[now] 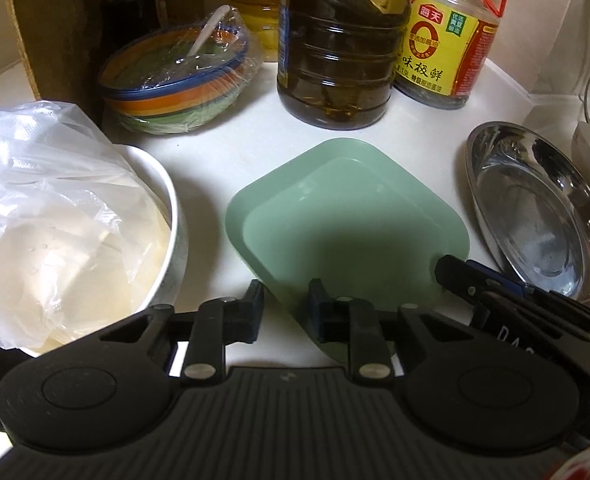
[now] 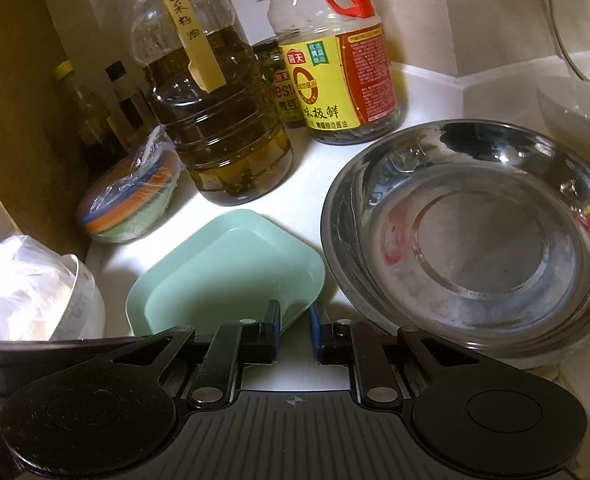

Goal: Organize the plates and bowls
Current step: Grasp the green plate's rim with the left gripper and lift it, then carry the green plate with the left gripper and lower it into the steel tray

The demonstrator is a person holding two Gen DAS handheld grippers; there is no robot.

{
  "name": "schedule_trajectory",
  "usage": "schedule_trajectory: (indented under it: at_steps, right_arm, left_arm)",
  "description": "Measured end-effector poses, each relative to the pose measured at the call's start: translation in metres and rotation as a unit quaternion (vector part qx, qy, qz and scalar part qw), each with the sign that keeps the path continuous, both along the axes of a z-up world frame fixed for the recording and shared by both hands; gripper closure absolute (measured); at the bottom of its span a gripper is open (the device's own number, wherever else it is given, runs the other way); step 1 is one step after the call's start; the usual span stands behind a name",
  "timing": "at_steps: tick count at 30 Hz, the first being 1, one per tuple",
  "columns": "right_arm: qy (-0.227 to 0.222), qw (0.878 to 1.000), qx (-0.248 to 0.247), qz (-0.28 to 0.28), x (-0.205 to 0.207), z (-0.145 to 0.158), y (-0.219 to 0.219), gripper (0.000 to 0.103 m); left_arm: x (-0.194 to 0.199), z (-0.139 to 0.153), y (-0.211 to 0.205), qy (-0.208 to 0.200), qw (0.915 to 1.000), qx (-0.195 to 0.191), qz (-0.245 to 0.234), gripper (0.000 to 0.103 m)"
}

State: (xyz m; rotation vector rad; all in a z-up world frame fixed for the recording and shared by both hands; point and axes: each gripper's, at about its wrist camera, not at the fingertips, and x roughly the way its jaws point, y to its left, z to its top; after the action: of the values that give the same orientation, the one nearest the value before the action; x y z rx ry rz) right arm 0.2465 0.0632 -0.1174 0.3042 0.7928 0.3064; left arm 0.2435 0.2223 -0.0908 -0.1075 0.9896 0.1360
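Pale green square plastic plate (image 1: 347, 216): at 12 o'clock, rim between spread left hand-held gripper (image 1: 285, 310) fingers; right hand-held gripper (image 2: 295, 334) spread, alongside.

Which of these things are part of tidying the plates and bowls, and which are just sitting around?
Part of the job:
green dish
steel plate
striped bowls in wrap
white bowl holding a plastic bag
left gripper
right gripper

Just lying about:
oil jug
soy sauce bottle
small bottles at the back
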Motion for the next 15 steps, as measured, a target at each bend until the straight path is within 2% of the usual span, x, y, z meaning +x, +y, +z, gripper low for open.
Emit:
schedule_trajectory:
  at_steps: [15]
  right_arm:
    - [-0.038,0.999,0.012,0.016,-0.005,0.022,-0.002,0.089]
  left_arm:
    - [-0.011,0.026,0.002,-0.038,0.9992,0.007,0.011,0.086]
